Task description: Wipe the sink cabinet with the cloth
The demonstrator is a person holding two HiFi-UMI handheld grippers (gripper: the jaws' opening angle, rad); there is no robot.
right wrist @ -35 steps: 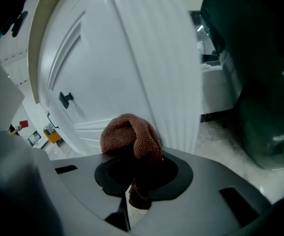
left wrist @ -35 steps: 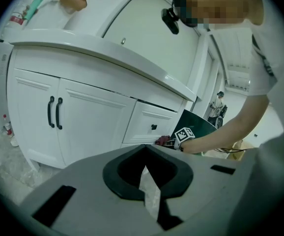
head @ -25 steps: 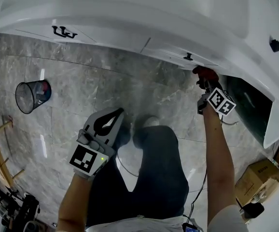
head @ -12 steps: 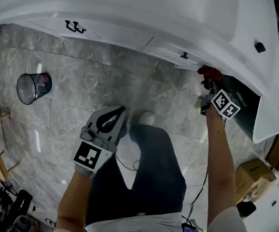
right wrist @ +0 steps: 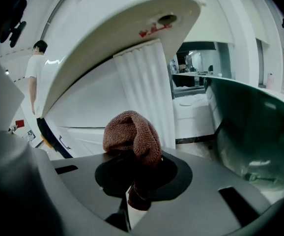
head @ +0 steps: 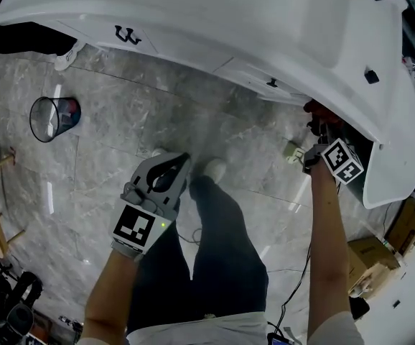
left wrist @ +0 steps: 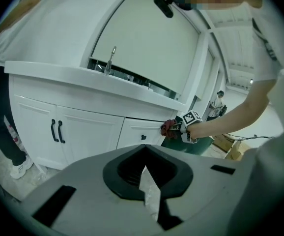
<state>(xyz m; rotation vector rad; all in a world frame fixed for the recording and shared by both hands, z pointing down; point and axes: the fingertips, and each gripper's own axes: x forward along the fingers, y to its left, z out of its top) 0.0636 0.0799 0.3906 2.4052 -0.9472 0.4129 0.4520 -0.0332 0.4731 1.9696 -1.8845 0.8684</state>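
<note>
The white sink cabinet [head: 215,20] fills the top of the head view; its doors carry black handles [left wrist: 56,131]. A brown cloth [head: 314,108] is bunched in my right gripper [head: 317,123], which is shut on it and presses it against the cabinet's right end, under the countertop edge. In the right gripper view the cloth [right wrist: 133,134] bulges out of the right gripper [right wrist: 131,181] just before the fluted corner post [right wrist: 144,92]. My left gripper [head: 178,163] hangs low by the person's leg, away from the cabinet, shut and holding nothing [left wrist: 145,176].
A mesh waste bin [head: 53,117] stands on the marble floor at the left. A dark green panel [right wrist: 255,127] lies right of the cabinet's end. A cardboard box [head: 369,254] sits at lower right. Another person's shoe [head: 65,54] is near the cabinet's left end.
My right gripper has carried the cloth rightward along the cabinet, further from the drawer knob. The left gripper has stayed by the leg.
</note>
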